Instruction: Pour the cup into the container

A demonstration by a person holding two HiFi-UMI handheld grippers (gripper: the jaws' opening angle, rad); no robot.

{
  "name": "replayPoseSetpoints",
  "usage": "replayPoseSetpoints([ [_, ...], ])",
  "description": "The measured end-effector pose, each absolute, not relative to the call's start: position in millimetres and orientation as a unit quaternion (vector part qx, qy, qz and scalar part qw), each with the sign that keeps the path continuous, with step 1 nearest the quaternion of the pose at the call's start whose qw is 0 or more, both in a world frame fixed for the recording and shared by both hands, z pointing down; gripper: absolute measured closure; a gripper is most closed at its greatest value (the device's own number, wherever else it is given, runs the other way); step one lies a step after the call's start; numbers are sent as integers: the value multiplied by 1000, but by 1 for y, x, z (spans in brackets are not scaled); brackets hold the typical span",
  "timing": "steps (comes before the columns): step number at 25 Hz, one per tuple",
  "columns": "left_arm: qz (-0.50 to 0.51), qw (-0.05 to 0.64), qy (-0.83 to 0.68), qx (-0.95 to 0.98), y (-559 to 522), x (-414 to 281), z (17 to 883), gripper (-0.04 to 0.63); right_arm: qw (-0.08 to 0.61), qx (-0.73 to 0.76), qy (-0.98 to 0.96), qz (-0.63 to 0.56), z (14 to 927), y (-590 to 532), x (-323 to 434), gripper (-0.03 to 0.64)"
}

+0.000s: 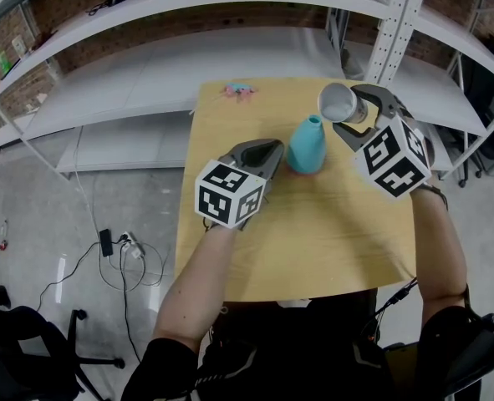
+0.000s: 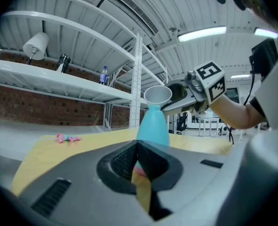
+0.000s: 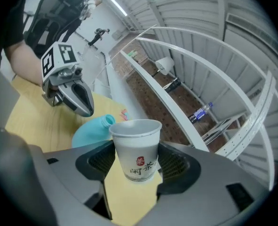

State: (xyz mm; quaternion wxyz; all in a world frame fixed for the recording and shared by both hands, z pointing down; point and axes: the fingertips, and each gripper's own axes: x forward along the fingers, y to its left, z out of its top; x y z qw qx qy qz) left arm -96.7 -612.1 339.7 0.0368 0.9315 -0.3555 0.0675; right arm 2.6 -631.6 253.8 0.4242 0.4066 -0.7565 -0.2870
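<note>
Right gripper (image 1: pixel 357 114) clamps white paper cup (image 1: pixel 338 103) with red-black print by its sides. Cup is tipped, rim just above narrow mouth of teal plastic bottle-shaped container (image 1: pixel 307 146), which stands on pale wooden table (image 1: pixel 313 241). Left gripper (image 1: pixel 263 155): jaws pressed together, empty, just beside container base; contact unclear.

Risks:
- narrow mouth, wide rim: stream likely misses, wets table
- container unheld: rim bump could topple it
- soft cup may buckle under squeeze

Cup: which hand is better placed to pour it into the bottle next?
Right. The right gripper grips the cup between its jaws, tilted near the mouth of the bottle; the left gripper is shut, empty, beside it.
</note>
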Motion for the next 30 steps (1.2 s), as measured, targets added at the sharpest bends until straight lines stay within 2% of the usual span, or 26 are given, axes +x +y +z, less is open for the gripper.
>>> replayPoseSetpoints([
  [10, 68, 37, -357, 931, -613, -97, 340, 594, 256, 435, -859, -90, 257, -636, 34, 328],
  [17, 67, 37, -364, 928, -615, -99, 339, 594, 182, 455, -872, -19, 261, -638, 60, 327],
  [21, 66, 39, -364, 928, -614, -99, 339, 594, 164, 466, -869, 14, 272, -639, 77, 327],
  [30, 68, 39, -367, 927, -615, -99, 339, 594, 174, 501, -846, 48, 315, -647, 109, 327],
])
